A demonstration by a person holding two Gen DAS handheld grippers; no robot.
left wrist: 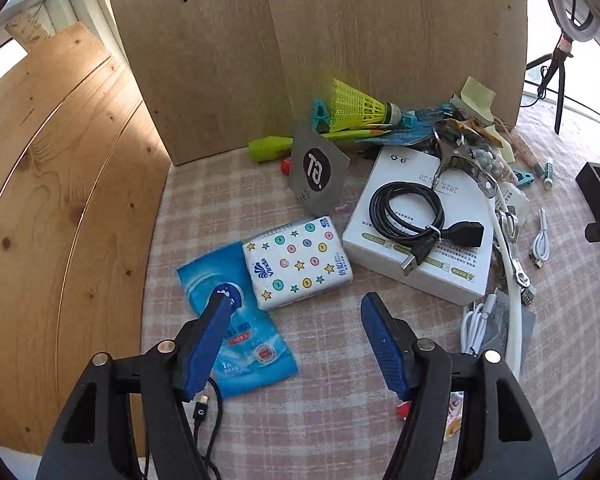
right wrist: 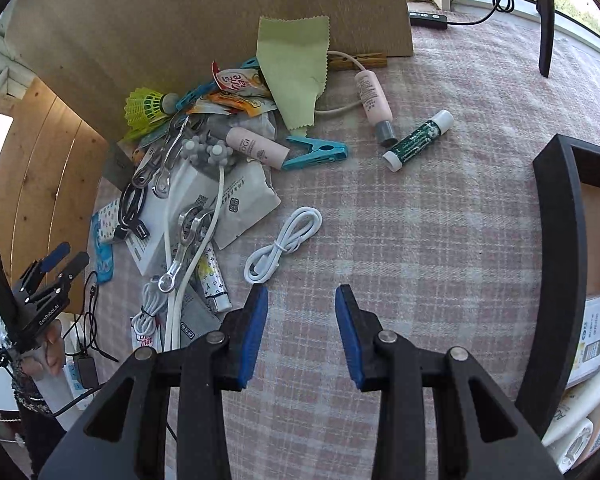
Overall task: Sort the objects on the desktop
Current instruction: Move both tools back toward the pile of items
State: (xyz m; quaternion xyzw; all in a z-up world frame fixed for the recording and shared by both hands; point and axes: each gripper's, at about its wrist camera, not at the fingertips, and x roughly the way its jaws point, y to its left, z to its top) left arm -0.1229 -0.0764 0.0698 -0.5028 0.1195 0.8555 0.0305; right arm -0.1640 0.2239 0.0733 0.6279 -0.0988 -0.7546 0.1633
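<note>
Sorting looks barely begun: the pile (right wrist: 204, 152) of cables, tubes and packets lies heaped against the board, while a few items sit in the black tray (right wrist: 560, 264) at right. Both the left gripper (left wrist: 296, 306) and right gripper (right wrist: 302, 294) hover wide open, holding nothing

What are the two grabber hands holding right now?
Nothing. The left gripper has its jaws wide apart above the blue wet-wipe packet, and the right gripper is open over bare tablecloth near the white cable.
</note>
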